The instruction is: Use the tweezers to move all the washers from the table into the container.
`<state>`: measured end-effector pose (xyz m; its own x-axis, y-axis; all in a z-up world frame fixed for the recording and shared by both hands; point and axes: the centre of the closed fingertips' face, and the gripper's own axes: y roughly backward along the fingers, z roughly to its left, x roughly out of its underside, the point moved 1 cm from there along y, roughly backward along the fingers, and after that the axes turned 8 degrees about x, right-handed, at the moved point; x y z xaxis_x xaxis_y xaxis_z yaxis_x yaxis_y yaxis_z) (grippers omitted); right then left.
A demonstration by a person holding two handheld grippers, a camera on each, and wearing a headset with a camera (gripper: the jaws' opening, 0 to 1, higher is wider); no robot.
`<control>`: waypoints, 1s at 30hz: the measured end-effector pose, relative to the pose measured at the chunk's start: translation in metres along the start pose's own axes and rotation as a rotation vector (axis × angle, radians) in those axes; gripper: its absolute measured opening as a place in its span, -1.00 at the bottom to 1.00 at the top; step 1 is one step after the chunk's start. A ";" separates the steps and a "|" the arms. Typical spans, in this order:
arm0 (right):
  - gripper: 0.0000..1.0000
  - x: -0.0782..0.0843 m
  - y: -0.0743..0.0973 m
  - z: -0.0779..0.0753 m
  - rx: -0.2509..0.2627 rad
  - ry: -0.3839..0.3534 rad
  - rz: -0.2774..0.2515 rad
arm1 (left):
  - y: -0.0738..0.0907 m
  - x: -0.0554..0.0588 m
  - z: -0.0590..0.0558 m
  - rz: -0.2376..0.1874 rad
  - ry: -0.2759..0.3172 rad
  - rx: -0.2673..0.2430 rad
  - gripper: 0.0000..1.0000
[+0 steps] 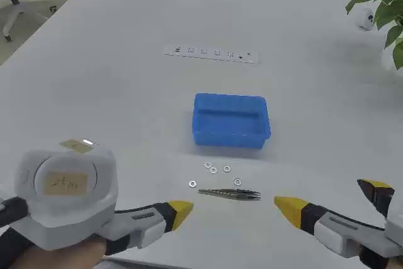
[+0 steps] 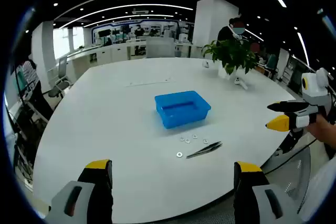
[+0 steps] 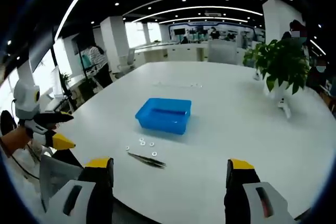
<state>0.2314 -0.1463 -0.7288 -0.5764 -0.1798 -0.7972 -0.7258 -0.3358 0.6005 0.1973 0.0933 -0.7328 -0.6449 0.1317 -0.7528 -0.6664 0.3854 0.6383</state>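
Note:
Several small metal washers [image 1: 214, 170] [image 2: 188, 139] [image 3: 142, 142] lie loose on the white table just in front of a blue plastic container [image 1: 230, 120] [image 2: 181, 108] [image 3: 163, 114], which looks empty. Metal tweezers [image 1: 230, 193] [image 2: 204, 150] [image 3: 147, 160] lie flat beside the washers, nearer to me. My left gripper [image 1: 182, 209] [image 2: 172, 174] hovers open at the table's near edge, left of the tweezers. My right gripper [image 1: 330, 200] [image 3: 170, 174] hovers open to their right. Neither holds anything.
A flush power strip [image 1: 211, 53] is set in the table beyond the container. A potted plant [image 1: 384, 4] [image 2: 233, 53] [image 3: 281, 61] stands at the far right. Office chairs and people stand beyond the table.

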 end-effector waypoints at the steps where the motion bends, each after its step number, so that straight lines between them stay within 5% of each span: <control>1: 0.75 0.000 0.000 0.000 -0.001 0.000 0.002 | 0.000 0.000 0.000 0.000 0.000 0.000 0.96; 30: 0.63 0.000 -0.013 0.008 -0.041 0.065 0.025 | -0.017 -0.008 -0.006 0.016 -0.077 0.065 0.71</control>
<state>0.2382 -0.1340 -0.7359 -0.5676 -0.2480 -0.7851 -0.6948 -0.3674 0.6183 0.2113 0.0806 -0.7369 -0.6231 0.2073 -0.7542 -0.6288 0.4407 0.6406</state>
